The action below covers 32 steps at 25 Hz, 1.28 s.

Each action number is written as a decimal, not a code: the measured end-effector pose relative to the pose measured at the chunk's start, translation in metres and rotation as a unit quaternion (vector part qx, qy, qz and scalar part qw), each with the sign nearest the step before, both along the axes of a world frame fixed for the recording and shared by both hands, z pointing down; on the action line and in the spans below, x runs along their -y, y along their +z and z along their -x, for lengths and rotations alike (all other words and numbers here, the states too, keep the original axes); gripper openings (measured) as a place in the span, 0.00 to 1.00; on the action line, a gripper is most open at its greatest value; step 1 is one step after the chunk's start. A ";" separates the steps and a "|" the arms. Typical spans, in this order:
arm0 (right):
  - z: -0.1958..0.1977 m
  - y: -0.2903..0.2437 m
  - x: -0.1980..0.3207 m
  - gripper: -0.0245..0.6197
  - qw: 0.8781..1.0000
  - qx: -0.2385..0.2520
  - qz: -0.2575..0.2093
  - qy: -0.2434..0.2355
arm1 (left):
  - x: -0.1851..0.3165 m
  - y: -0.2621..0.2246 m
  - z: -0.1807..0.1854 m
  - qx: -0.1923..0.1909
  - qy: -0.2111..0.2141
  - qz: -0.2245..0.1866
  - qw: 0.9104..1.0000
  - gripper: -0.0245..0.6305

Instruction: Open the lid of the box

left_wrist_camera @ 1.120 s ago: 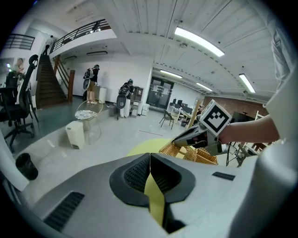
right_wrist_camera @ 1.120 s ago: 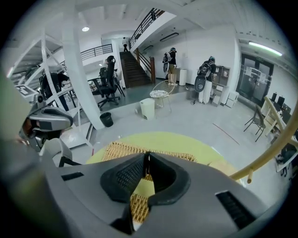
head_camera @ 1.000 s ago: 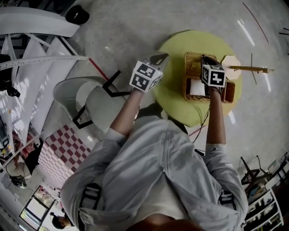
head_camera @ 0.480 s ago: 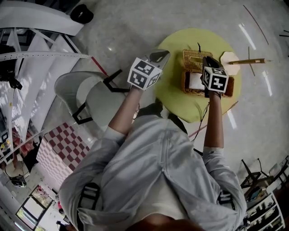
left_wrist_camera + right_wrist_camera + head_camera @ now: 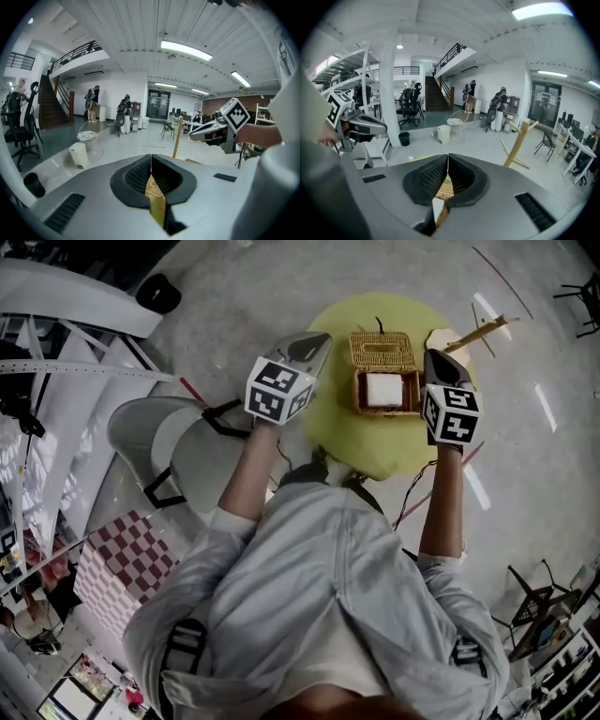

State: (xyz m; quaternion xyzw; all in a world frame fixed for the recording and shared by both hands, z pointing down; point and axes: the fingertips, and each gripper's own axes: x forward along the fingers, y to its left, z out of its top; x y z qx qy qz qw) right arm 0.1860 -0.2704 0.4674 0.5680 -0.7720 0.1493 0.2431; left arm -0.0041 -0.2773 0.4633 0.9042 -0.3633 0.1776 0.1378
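Moved: my right gripper point(image 5: 434, 358) has come up off the box point(image 5: 384, 407) and now hangs just to its right. Its jaws have just been closing, with nothing between them. My left gripper point(image 5: 317, 339) has risen a little too.
Right jaws: together and empty. Only wicker shows through the slit under them.
Left jaws: together and empty as well, held over the left edge of the yellow table point(image 5: 336, 427), apart from the box.
Box: wicker, standing mid-table between my two grippers and touched by neither.
Lid: the lid point(image 5: 382, 350) lies thrown back behind the box, leaving the inside open to view.
Inside: a white block point(image 5: 382, 388).
Around: a wooden stand point(image 5: 473, 334) beyond the table's right edge and a grey chair point(image 5: 173, 442) off to the left.
Stage: I judge the opening done, so what is left is the withdrawal.
Doing it well: I would keep both grippers high and wide of the box. I would draw them back towards me, not across the lid, so nothing tips it shut. I would also mind the stand on the right.
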 end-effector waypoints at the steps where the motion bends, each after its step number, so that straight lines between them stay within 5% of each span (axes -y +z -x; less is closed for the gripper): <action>1: -0.005 -0.009 -0.006 0.08 1.000 0.000 -0.009 0.001 | -0.003 -0.006 -0.005 0.006 0.004 -0.011 1.000 0.08; 6: -0.029 -0.058 -0.036 0.08 0.998 0.026 -0.055 0.014 | -0.015 -0.041 -0.029 0.013 0.022 -0.057 0.998 0.08; 12: -0.051 -0.099 -0.063 0.08 0.995 -0.020 -0.092 0.013 | -0.025 -0.088 -0.050 -0.004 0.029 -0.105 0.994 0.08; 24: -0.048 -0.166 -0.088 0.07 0.987 -0.032 -0.158 -0.006 | -0.043 -0.152 -0.062 0.001 0.043 -0.179 0.983 0.08; 32: -0.035 -0.192 -0.092 0.07 0.981 -0.039 -0.188 -0.033 | -0.058 -0.195 -0.073 -0.026 0.067 -0.246 0.967 0.08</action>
